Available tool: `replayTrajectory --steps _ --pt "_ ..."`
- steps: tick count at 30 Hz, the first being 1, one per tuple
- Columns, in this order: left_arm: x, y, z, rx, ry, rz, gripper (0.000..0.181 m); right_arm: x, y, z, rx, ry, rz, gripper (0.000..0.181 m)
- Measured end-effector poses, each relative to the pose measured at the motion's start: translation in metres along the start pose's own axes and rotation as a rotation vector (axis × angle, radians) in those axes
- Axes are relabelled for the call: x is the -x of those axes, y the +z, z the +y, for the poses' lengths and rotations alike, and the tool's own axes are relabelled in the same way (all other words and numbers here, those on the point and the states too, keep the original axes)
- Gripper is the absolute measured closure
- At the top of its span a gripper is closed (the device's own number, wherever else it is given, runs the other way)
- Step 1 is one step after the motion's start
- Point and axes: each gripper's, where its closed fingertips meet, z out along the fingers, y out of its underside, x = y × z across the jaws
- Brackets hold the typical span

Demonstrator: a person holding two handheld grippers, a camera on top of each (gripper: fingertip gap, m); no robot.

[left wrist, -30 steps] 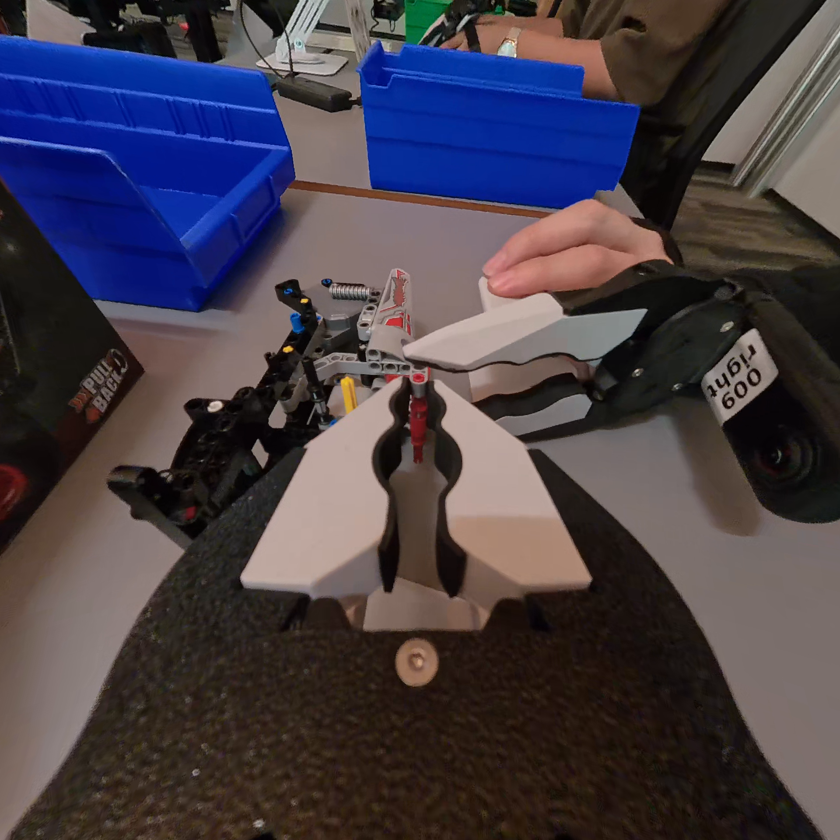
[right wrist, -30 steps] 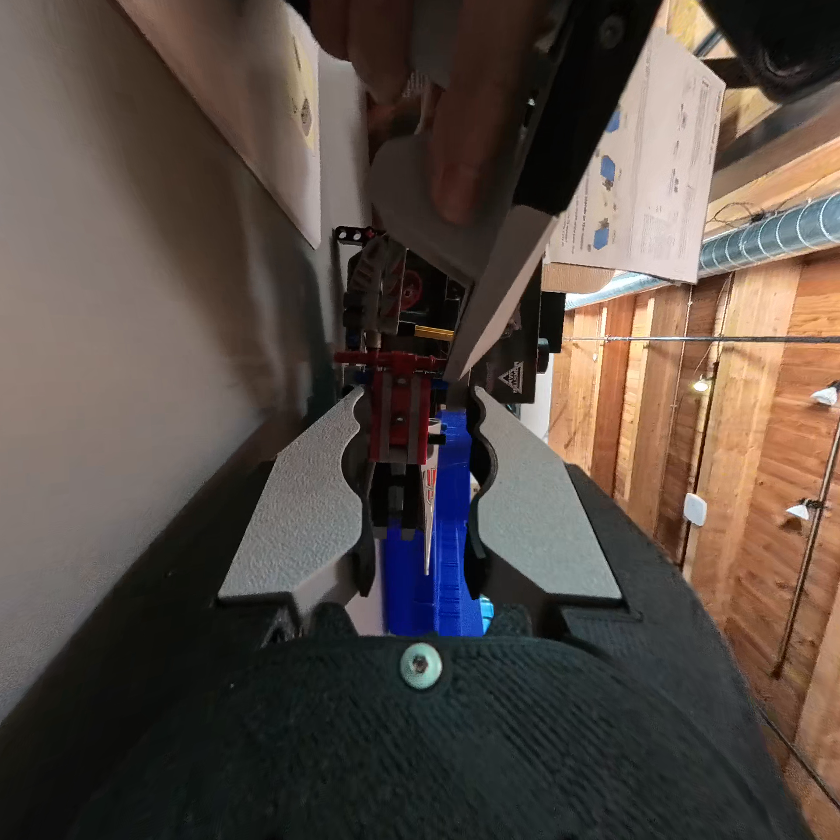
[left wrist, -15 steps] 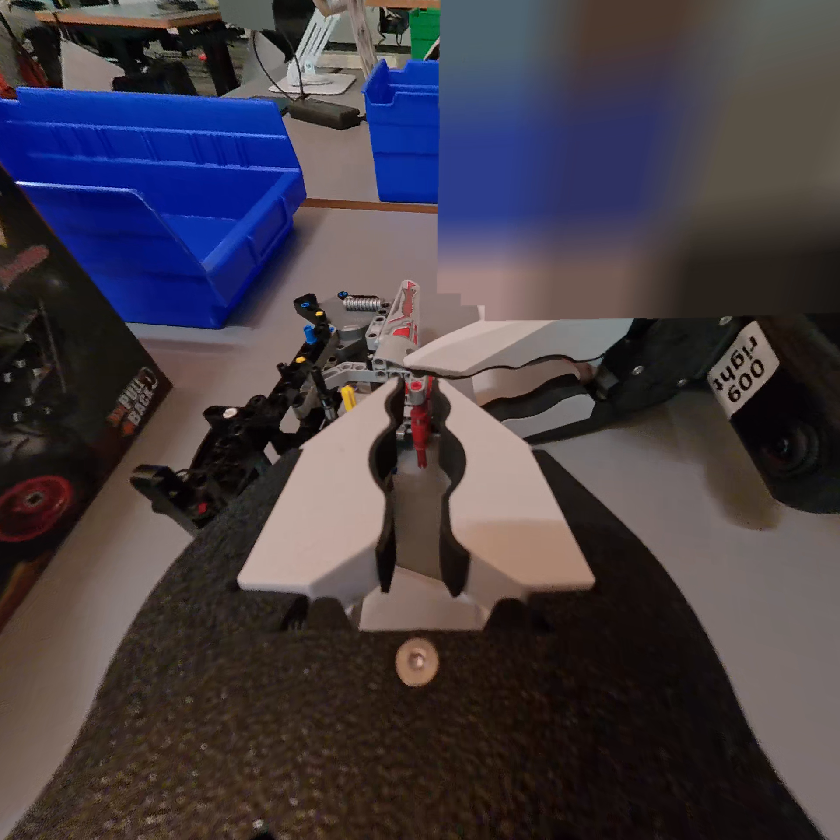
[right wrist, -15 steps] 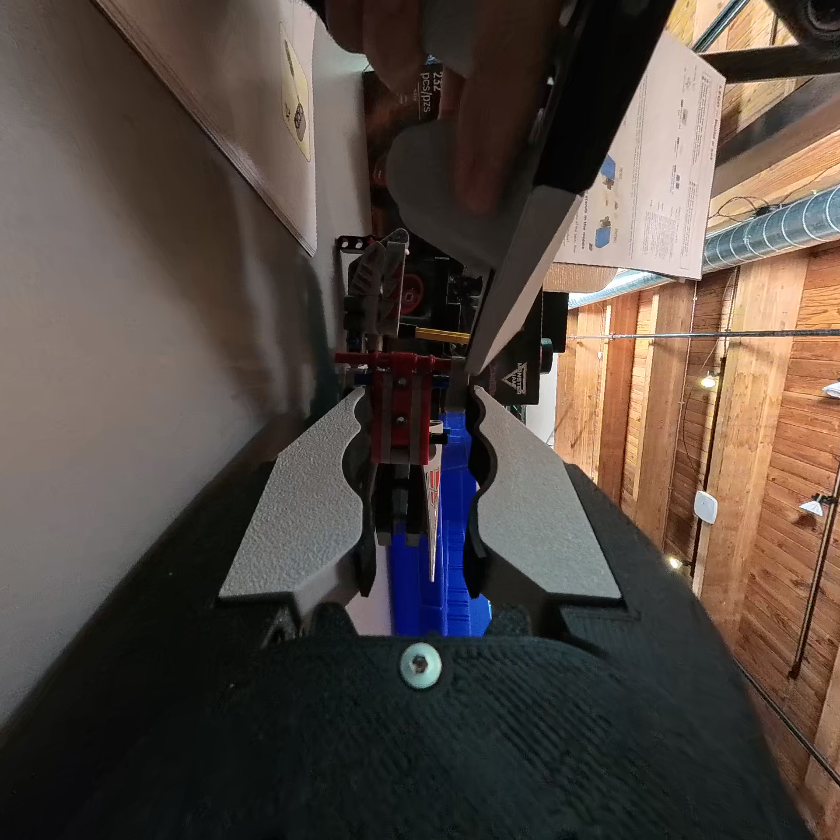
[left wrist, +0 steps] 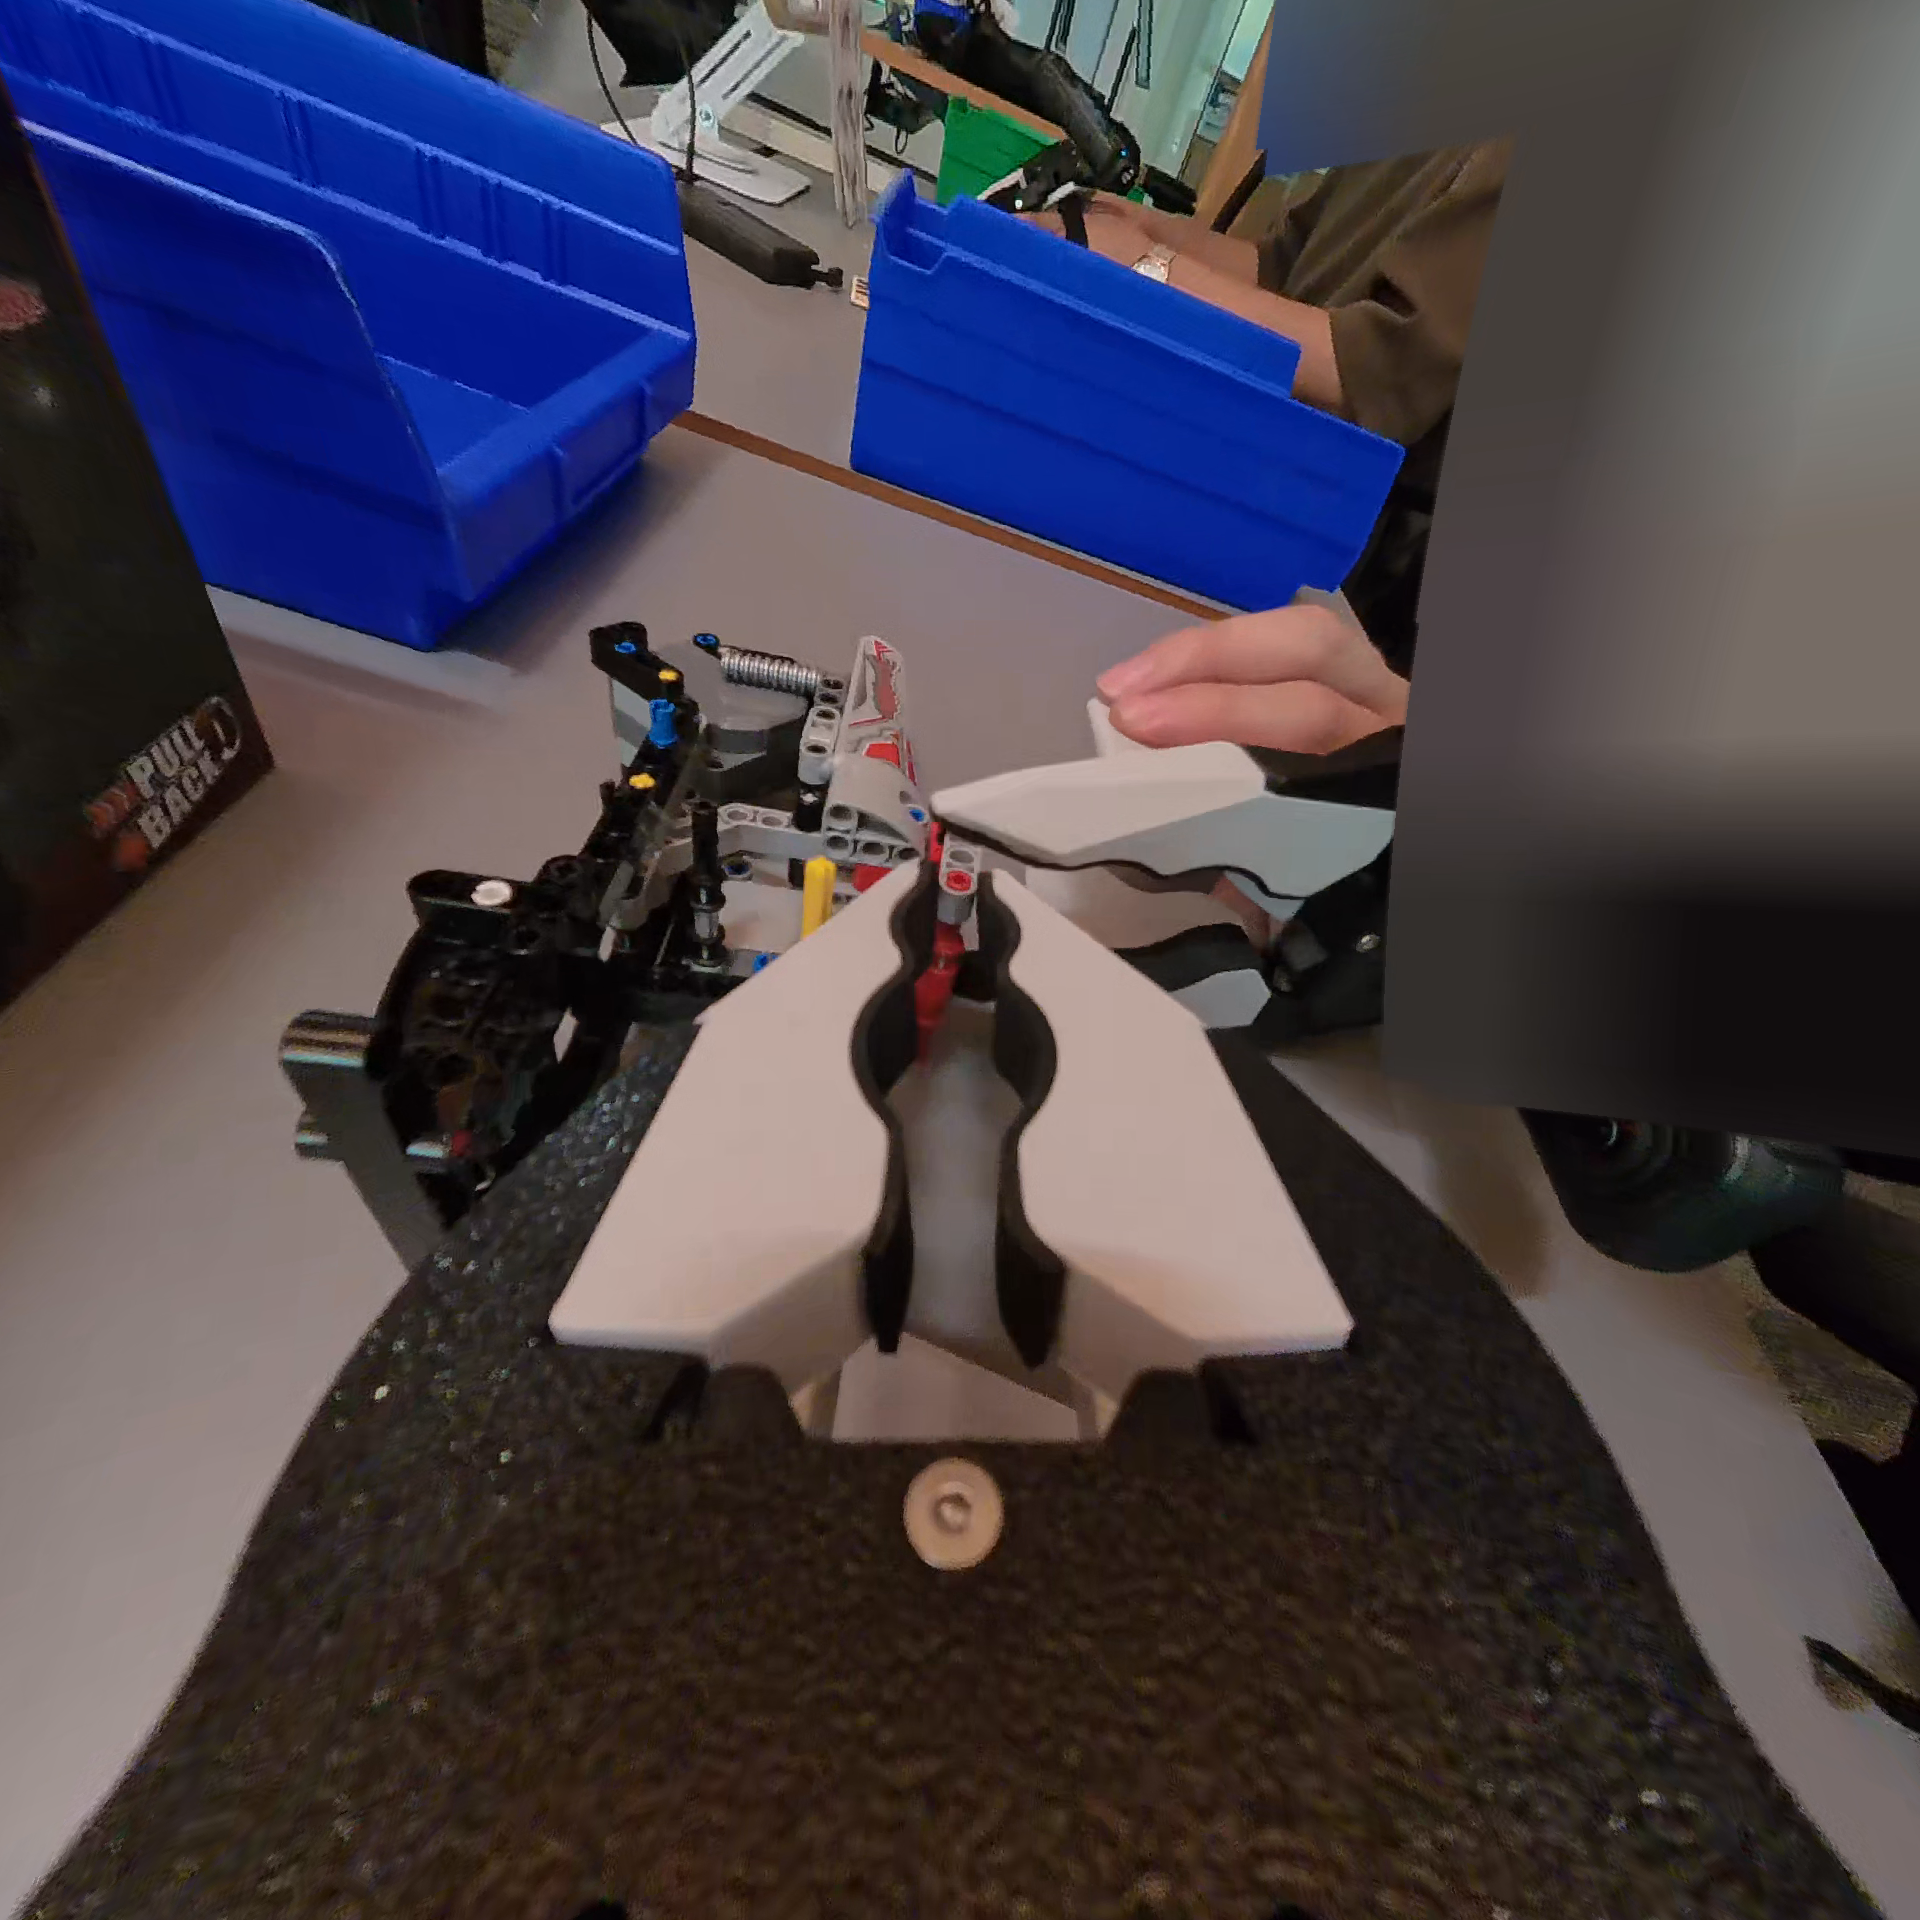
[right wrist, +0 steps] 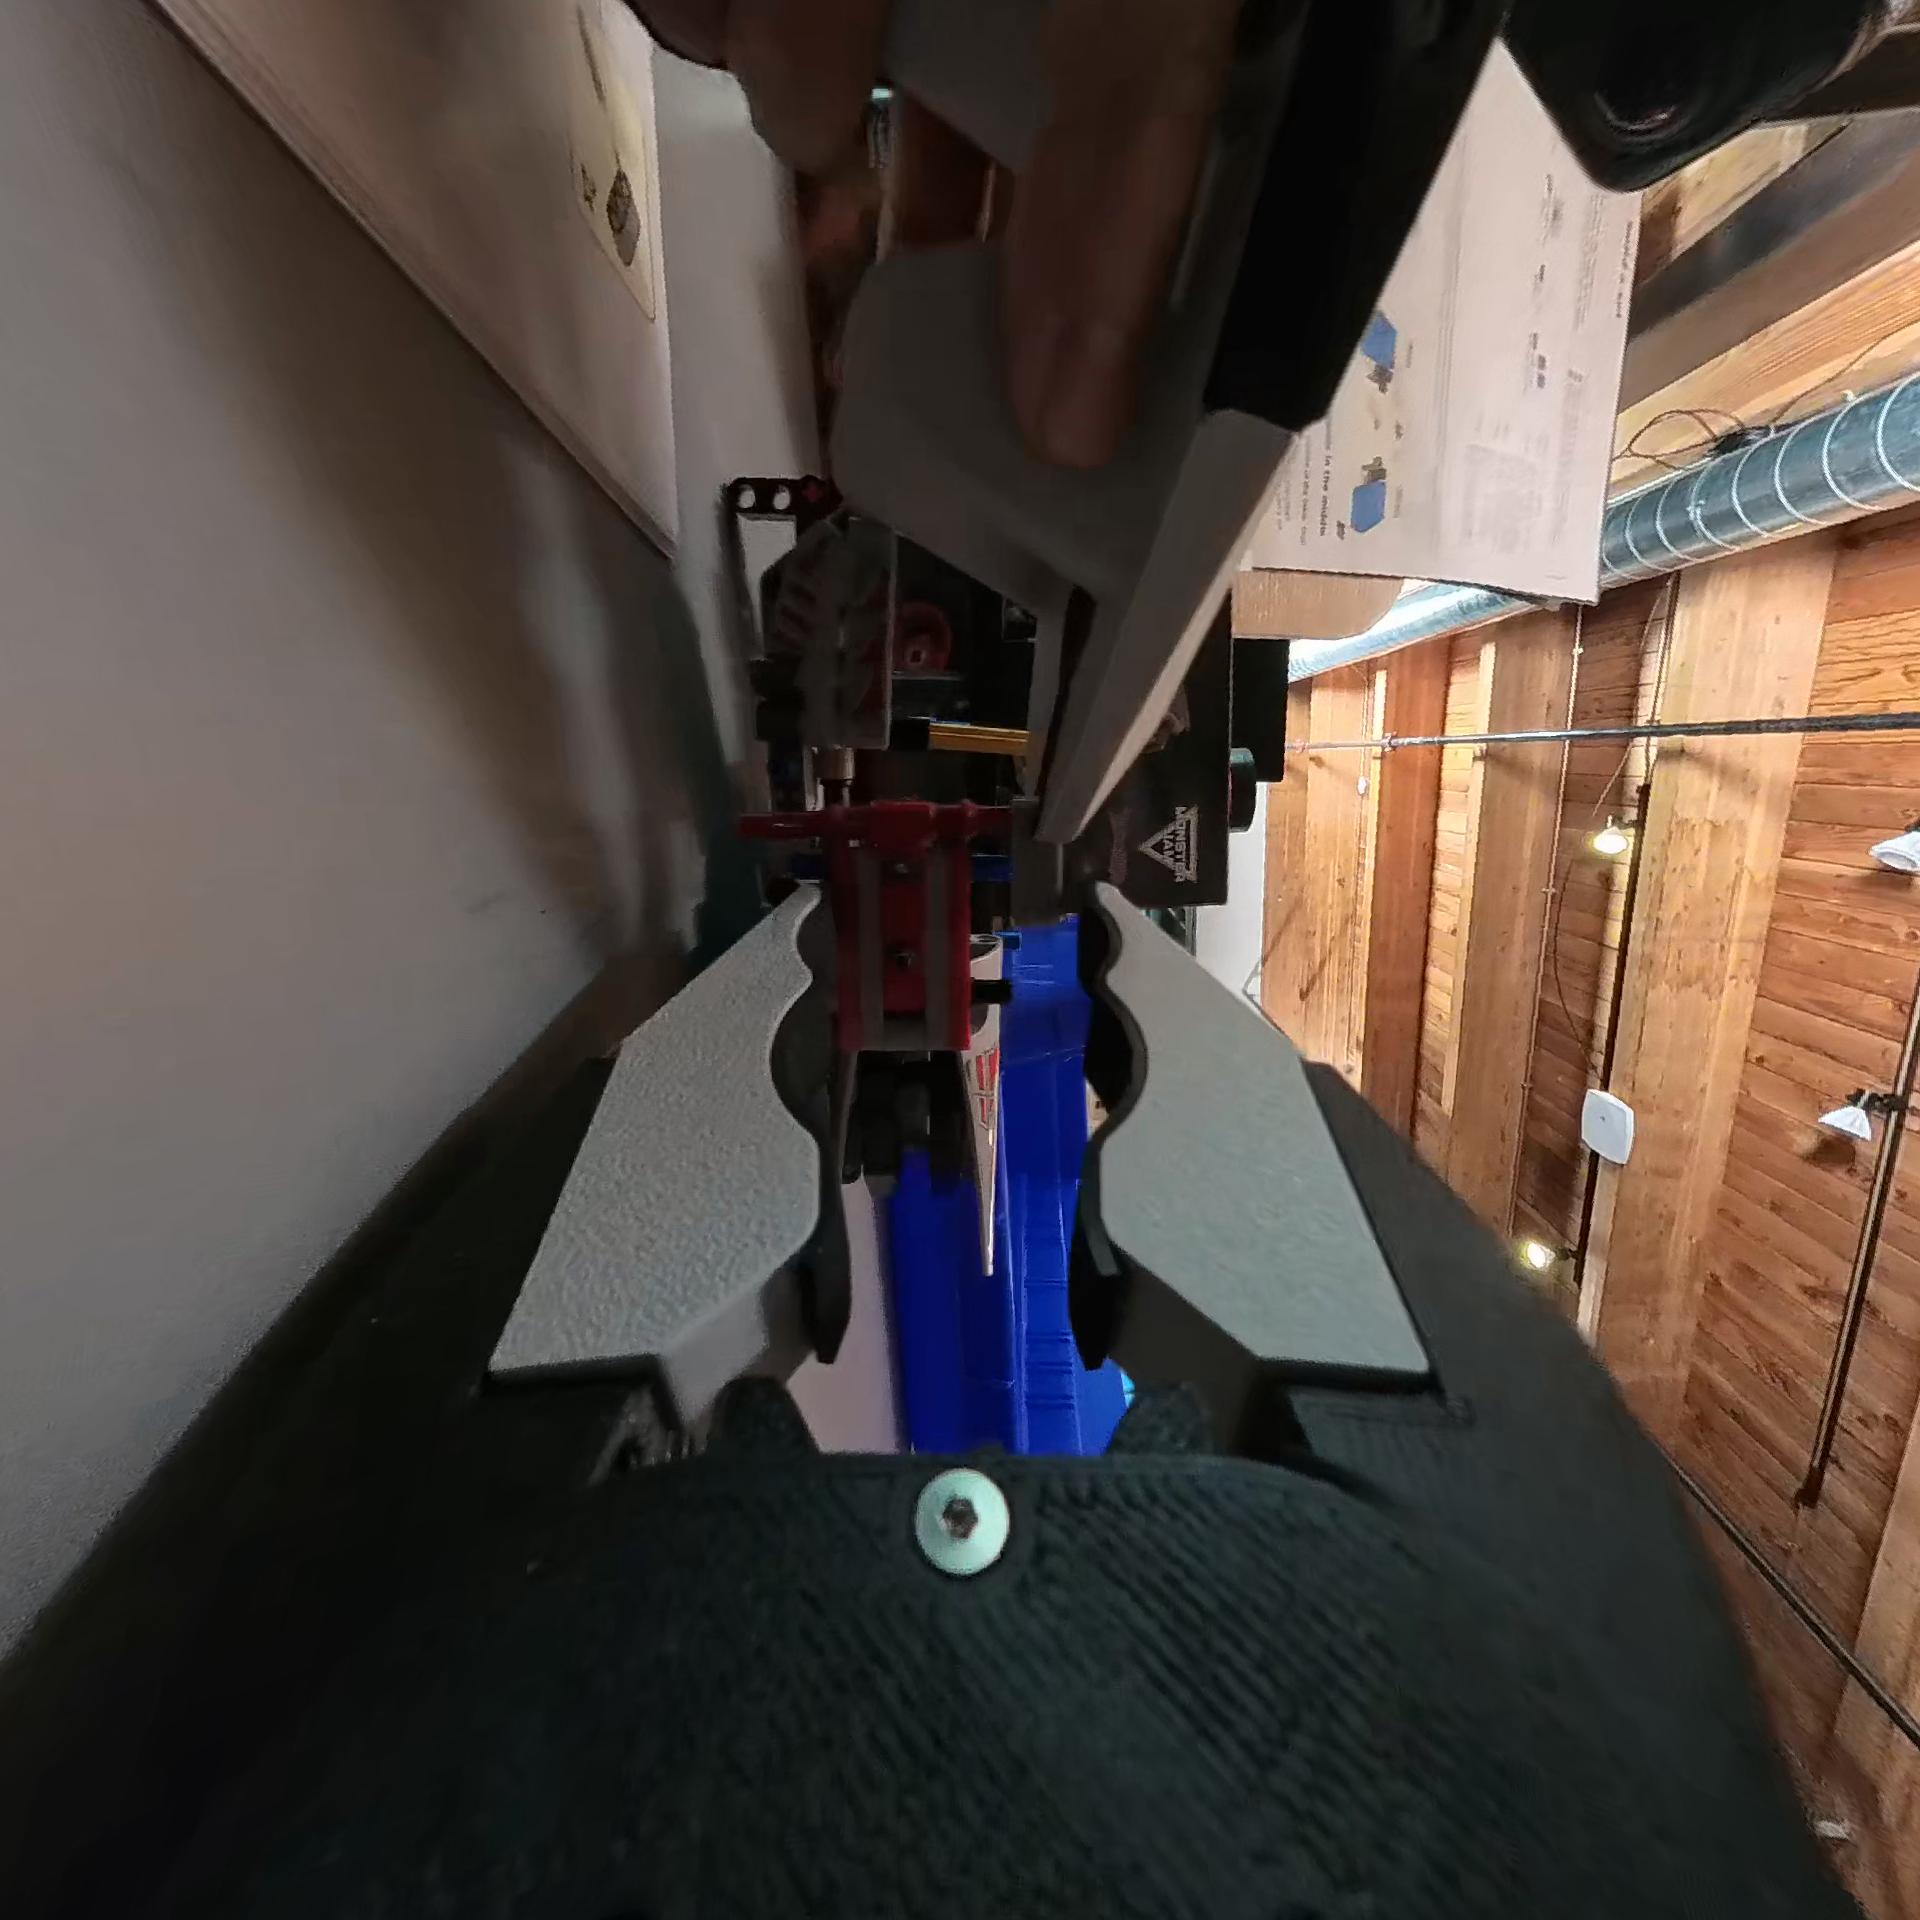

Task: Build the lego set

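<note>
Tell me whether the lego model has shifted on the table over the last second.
No clear shift. The lego model sits in the same spot between the black box and the near blue bin; only the camera has tilted.

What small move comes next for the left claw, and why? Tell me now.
Probably press the red pin a little further into the car frame. The left claw is closed on the pin, most of which still sticks out of the frame, while the right claw seems to brace the frame's red and grey end from the side.
</note>
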Motion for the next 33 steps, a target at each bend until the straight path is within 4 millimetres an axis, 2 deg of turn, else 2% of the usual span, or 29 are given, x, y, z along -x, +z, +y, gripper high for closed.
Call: replayTrajectory --steps 7,12,25,30,33 --pt "0.0019 -0.0005 -0.0014 0.003 0.007 0.001 0.176 -0.0029 0.0026 0.0008 0.001 0.011 -0.002 0.142" --pt "0.0028 0.0002 -0.0013 0.009 0.078 -0.026 0.176 -0.0033 0.0027 0.0028 0.022 0.063 -0.026 0.142" --pt "0.0028 0.0003 0.0003 -0.002 0.038 -0.022 0.176 -0.0019 0.0022 0.0040 0.052 0.080 -0.060 0.142" --pt "0.0016 0.0014 -0.0005 -0.004 0.099 -0.053 0.176 -0.0007 -0.0001 0.0045 0.048 0.024 -0.028 0.142" --pt "0.0008 -0.0002 -0.0029 -0.014 0.222 -0.088 0.176 -0.0022 0.0006 0.0025 0.051 0.031 -0.027 0.142"
